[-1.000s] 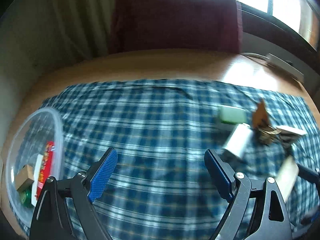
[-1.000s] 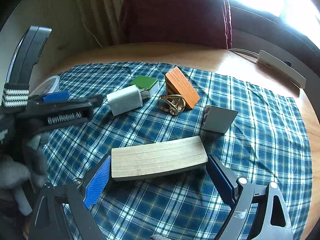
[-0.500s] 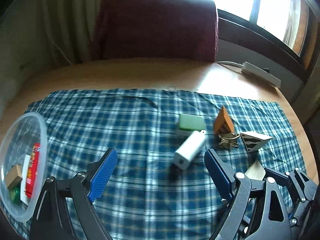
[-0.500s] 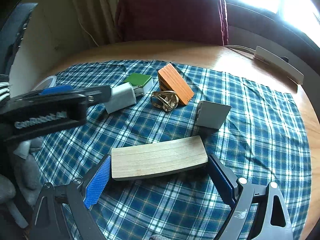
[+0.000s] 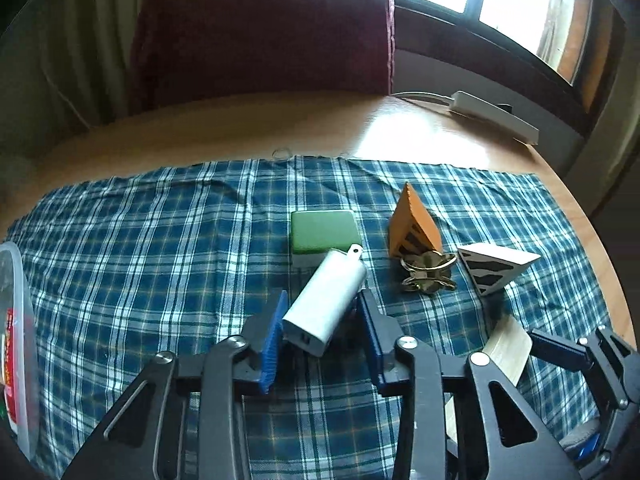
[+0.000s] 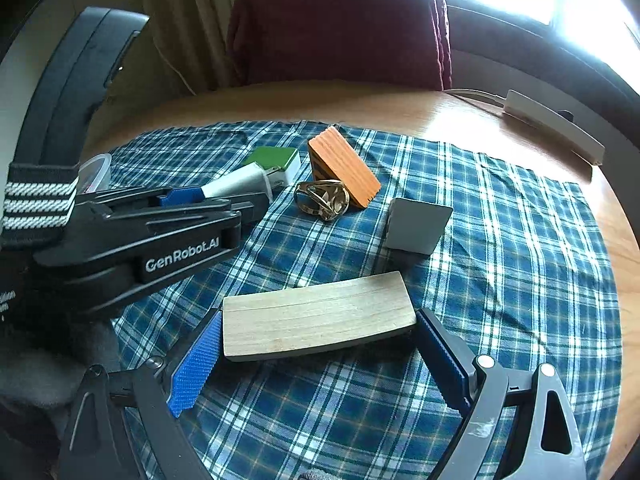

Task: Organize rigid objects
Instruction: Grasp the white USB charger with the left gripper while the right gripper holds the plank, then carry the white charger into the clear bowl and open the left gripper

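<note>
A white power bank (image 5: 326,300) lies slantwise on the blue checked cloth (image 5: 160,240). My left gripper (image 5: 323,296) is shut on it, with one blue pad on each long side. In the right wrist view the left gripper (image 6: 188,197) shows from the side, with the power bank (image 6: 240,180) sticking out in front. My right gripper (image 6: 316,356) is shut on a pale wooden block (image 6: 316,320), held just above the cloth. That block (image 5: 508,348) also shows at the lower right of the left wrist view.
Beyond the power bank sit a green-topped box (image 5: 323,229), an orange wedge (image 5: 414,226), a brass ring piece (image 5: 426,272) and a striped white wedge (image 5: 496,266). A clear tub (image 5: 20,320) with packets stands at the left edge. A white power strip (image 5: 496,116) lies on the bare table behind.
My left gripper swung right and forward to the power bank, and its jaws went from wide open to closed around it. The right gripper kept hold of the wooden block and barely moved.
</note>
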The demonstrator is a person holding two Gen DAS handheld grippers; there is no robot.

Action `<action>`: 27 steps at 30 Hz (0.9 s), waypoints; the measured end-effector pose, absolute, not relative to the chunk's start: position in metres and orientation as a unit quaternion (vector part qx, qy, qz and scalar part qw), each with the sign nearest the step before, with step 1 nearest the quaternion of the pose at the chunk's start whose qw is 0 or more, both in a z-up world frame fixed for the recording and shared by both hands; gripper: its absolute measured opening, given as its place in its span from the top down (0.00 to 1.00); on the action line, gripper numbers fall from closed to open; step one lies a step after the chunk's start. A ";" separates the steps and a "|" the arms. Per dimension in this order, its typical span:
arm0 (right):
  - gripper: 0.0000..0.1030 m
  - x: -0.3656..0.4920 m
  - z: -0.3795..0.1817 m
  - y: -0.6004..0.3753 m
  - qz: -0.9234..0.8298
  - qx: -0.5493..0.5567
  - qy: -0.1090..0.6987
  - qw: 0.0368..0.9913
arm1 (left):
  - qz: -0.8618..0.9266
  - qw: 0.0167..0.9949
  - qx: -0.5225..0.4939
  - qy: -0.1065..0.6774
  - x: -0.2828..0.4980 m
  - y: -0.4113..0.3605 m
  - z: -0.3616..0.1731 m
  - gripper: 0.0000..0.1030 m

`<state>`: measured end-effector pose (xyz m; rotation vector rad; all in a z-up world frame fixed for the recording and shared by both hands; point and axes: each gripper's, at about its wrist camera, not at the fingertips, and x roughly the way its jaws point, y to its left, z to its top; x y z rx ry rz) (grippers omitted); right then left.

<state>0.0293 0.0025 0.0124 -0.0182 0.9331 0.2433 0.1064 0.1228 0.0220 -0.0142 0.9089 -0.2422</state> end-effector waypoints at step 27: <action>0.08 0.022 0.011 0.014 0.121 -0.021 0.447 0.886 | -0.070 0.897 -0.037 0.434 0.046 0.182 0.026 0.77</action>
